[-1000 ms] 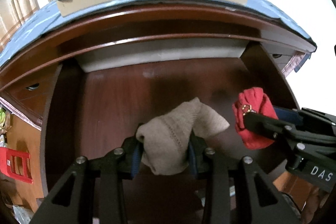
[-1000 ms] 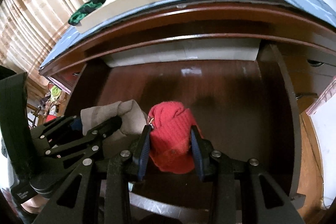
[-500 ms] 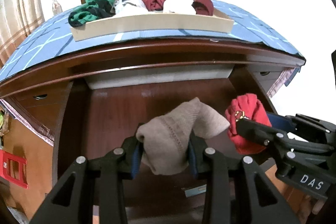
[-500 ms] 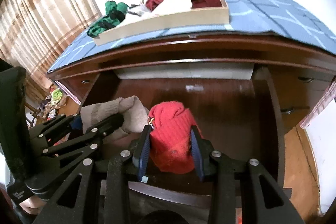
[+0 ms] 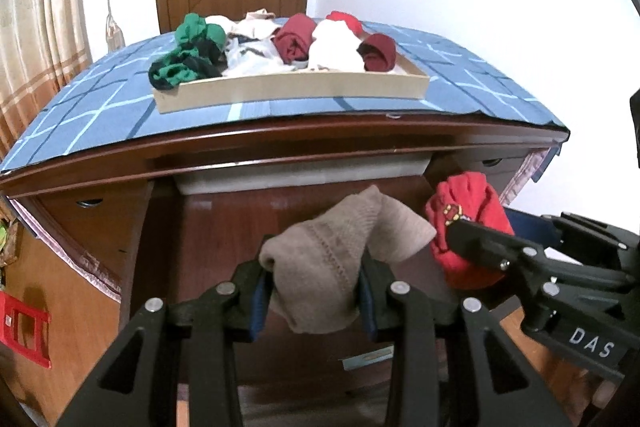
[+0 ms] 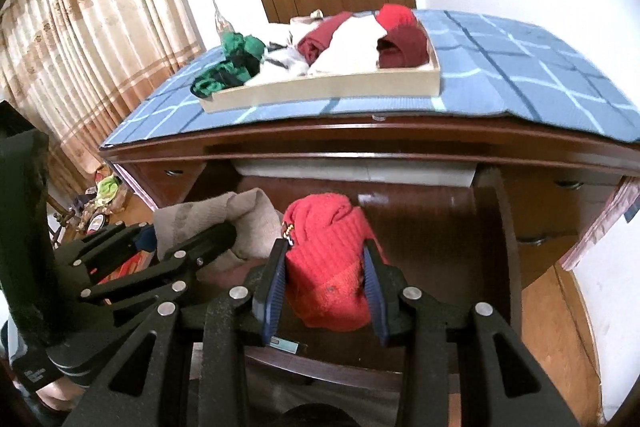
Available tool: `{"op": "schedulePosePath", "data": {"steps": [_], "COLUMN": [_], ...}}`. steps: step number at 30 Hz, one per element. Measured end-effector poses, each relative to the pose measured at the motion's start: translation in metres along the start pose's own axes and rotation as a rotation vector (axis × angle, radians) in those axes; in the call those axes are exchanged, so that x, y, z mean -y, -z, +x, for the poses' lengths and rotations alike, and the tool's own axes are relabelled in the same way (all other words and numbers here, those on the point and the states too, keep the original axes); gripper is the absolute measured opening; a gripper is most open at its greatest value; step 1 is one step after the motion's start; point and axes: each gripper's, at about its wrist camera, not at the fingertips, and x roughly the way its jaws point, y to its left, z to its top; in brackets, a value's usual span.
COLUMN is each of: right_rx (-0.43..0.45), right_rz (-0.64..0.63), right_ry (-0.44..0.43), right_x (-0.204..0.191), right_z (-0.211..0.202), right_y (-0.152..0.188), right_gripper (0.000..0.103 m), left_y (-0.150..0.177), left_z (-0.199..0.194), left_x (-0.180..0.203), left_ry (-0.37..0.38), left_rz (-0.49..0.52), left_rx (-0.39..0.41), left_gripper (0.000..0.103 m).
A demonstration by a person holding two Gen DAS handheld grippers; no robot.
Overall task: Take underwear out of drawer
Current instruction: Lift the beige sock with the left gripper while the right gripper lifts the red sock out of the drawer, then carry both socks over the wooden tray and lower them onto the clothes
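The left gripper (image 5: 316, 297) pinches a beige underwear bundle (image 5: 340, 259) between its blue pads, held level above the open drawer (image 5: 224, 227). Just to its right, the right gripper (image 6: 326, 291) clamps a red underwear bundle (image 6: 328, 259), both pointing toward the dresser (image 6: 360, 135), where a tray (image 5: 288, 91) of rolled garments sits on a blue checked cloth (image 5: 100, 107)

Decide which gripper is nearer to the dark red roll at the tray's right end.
Right, though only slightly. The right gripper, shut on the red bundle, sits below the dark red roll; the left gripper, holding the beige bundle, is further left.
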Motion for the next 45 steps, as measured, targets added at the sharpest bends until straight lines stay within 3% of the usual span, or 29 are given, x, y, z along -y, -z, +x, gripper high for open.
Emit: {"op": "schedulePosePath", "data": {"steps": [24,45], "right_rx": [0.159,0.306], "right_rz": [-0.022,-0.034], "right_ry": [-0.023,0.002], "right_x": [-0.012,-0.013], "right_z": [-0.057,-0.096], "right_y": [-0.015,-0.042], "right_gripper": [0.039,0.039], "left_y": [-0.016,-0.050], "left_z": [-0.051,-0.079], "left_x": [-0.003,0.017], "left_ry": [0.033,-0.013], "left_rz": [-0.020,0.057], "left_rx": [0.151,0.269], "left_gripper": [0.035,0.035]}}
